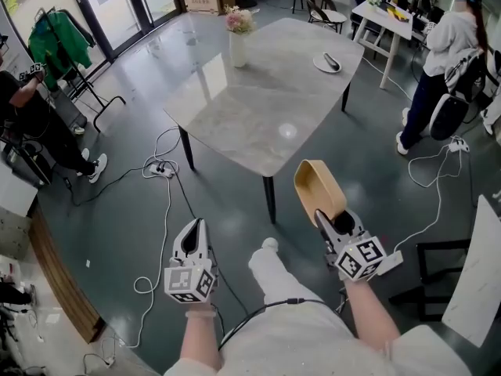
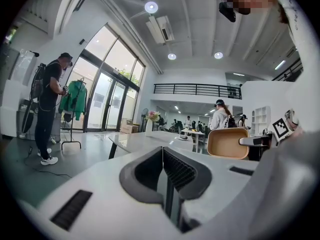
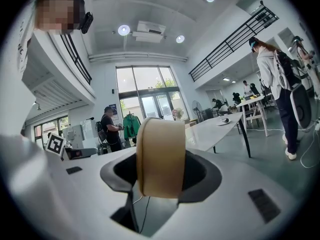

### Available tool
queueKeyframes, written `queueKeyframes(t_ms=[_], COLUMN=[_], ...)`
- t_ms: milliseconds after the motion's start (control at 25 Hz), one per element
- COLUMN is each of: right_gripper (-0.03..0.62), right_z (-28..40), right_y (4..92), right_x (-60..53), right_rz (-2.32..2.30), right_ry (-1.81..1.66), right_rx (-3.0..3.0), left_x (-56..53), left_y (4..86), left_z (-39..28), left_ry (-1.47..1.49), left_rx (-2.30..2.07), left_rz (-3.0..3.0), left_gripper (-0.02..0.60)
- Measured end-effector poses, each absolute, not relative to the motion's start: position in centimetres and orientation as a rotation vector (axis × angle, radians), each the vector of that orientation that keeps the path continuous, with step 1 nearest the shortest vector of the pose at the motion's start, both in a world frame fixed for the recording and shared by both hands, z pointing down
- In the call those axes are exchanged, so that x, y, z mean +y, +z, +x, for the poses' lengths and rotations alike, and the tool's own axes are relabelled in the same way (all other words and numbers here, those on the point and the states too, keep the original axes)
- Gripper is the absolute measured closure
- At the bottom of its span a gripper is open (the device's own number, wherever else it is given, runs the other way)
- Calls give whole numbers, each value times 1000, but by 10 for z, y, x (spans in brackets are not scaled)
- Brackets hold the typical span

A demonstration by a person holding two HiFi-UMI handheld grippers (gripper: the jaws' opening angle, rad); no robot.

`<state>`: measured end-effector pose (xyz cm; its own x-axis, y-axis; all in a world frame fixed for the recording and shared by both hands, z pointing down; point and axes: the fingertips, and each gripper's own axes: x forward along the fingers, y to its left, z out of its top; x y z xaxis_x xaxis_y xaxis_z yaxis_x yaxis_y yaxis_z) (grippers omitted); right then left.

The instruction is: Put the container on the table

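The container (image 1: 318,190) is a tan oval bowl, held on edge in the air just short of the grey marble table's (image 1: 258,108) near corner. My right gripper (image 1: 329,219) is shut on its rim. In the right gripper view the container (image 3: 160,156) stands upright between the jaws and hides their tips. My left gripper (image 1: 193,232) hangs over the dark floor to the left of the person's leg, shut with nothing in it. In the left gripper view its jaws meet, and the container (image 2: 228,143) shows to the right beyond the table edge (image 2: 145,140).
On the table stand a white vase with flowers (image 1: 238,41) at the far side and a small plate (image 1: 327,63) at the far right. Cables and a power strip (image 1: 160,171) lie on the floor to the left. People stand at the right (image 1: 442,61) and the left (image 1: 31,116).
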<state>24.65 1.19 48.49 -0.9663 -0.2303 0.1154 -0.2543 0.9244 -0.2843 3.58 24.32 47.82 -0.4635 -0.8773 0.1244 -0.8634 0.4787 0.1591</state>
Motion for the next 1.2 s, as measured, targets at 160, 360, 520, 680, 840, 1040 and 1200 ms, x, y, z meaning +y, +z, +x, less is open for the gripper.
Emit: queueKeyframes(t_ms=[160, 360, 520, 680, 840, 1040, 1200], right_gripper=[381, 381, 381, 381, 381, 380, 380], right_z=[221, 181, 151, 132, 116, 100, 89], right_y=[485, 488, 487, 490, 493, 493, 496], right_x=[-1, -19, -35, -51, -66, -84, -96], right_rz=[370, 353, 344, 350, 351, 359, 373], right_ry=[463, 480, 488, 505, 506, 508, 512], right_rx=[-3009, -3007, -3002, -2994, -2975, -2970, -2964], left_x=[227, 202, 182, 159, 140, 116, 97], left_y=[480, 480, 474, 476, 476, 476, 478], left_z=[14, -24, -50, -70, -84, -102, -114], left_ry=[-100, -98, -84, -79, -74, -70, -70], left_rx=[-2524, -2508, -2498, -2479, -2457, -2439, -2421], left_rz=[1529, 1537, 1554, 1568, 1585, 1604, 1627], left_gripper=[574, 574, 574, 574, 574, 574, 574])
